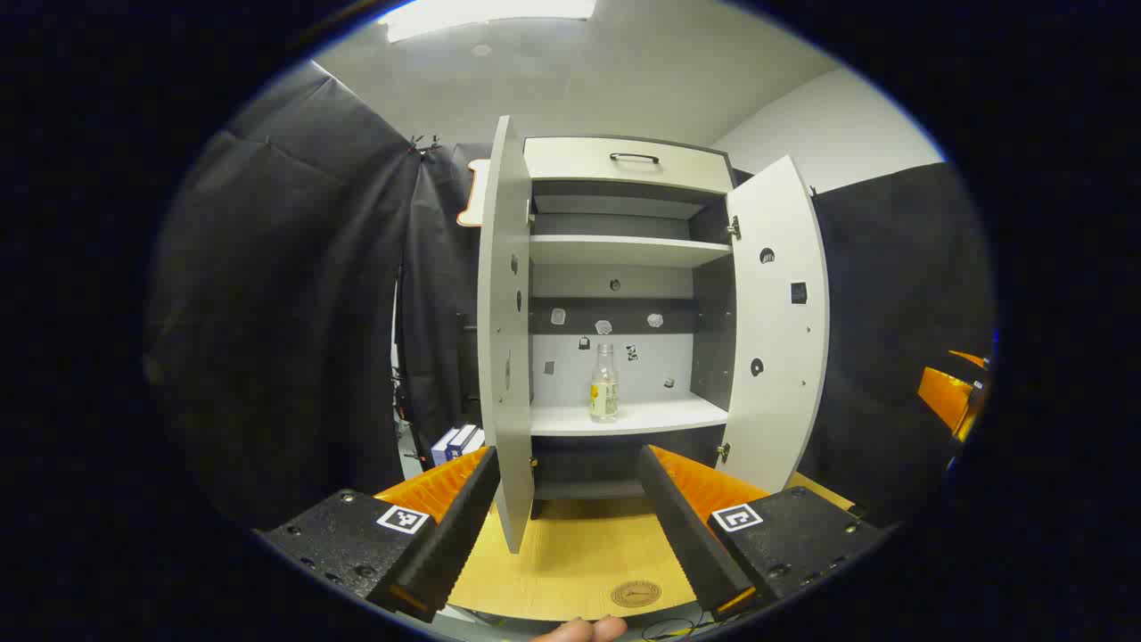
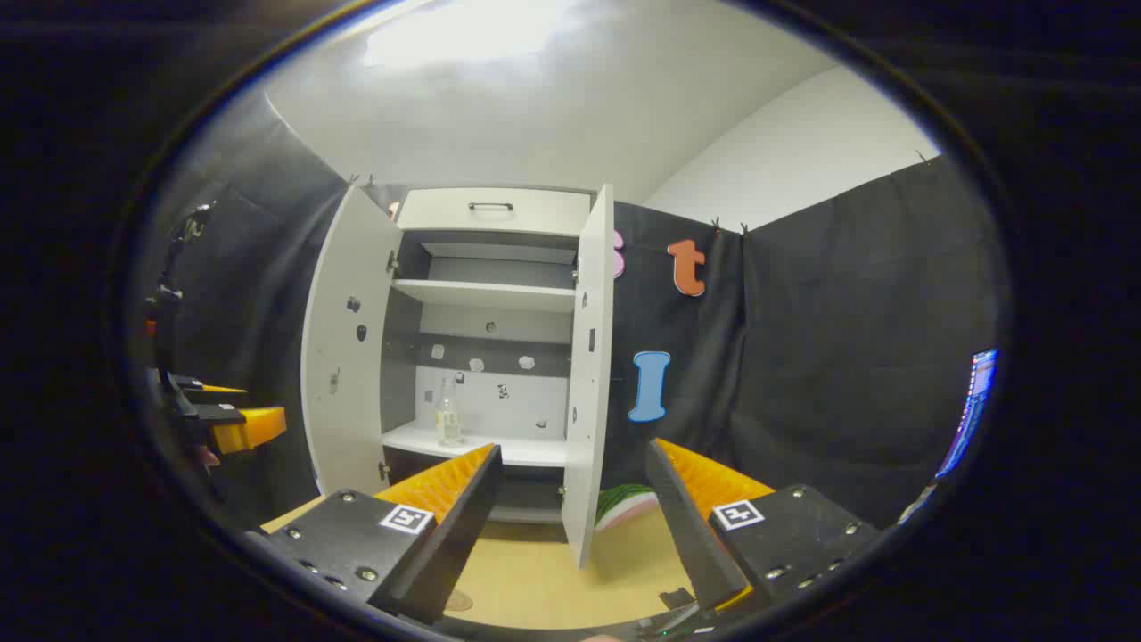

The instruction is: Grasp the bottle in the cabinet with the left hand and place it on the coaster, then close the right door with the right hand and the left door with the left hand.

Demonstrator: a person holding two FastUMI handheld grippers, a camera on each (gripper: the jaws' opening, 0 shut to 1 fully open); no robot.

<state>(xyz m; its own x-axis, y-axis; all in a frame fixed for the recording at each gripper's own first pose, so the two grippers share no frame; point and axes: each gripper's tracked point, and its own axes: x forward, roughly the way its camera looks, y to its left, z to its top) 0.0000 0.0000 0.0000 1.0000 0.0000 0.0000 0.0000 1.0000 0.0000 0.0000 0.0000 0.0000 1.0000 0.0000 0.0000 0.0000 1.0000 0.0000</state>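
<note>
Both grippers' jaws gape wide, holding nothing — the bottle stands ahead between the left gripper jaws, seemingly part-filled, doors open.

Nothing ahead of my grippers reads as words or numbers. The bottle straight ahead carries a label too small to make out, and the coaster between my fingers bears only a blurred emblem.

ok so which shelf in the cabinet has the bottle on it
The lower shelf. The bottle stands upright on it, toward the left side. The upper shelf, under the drawer, is bare.
</note>
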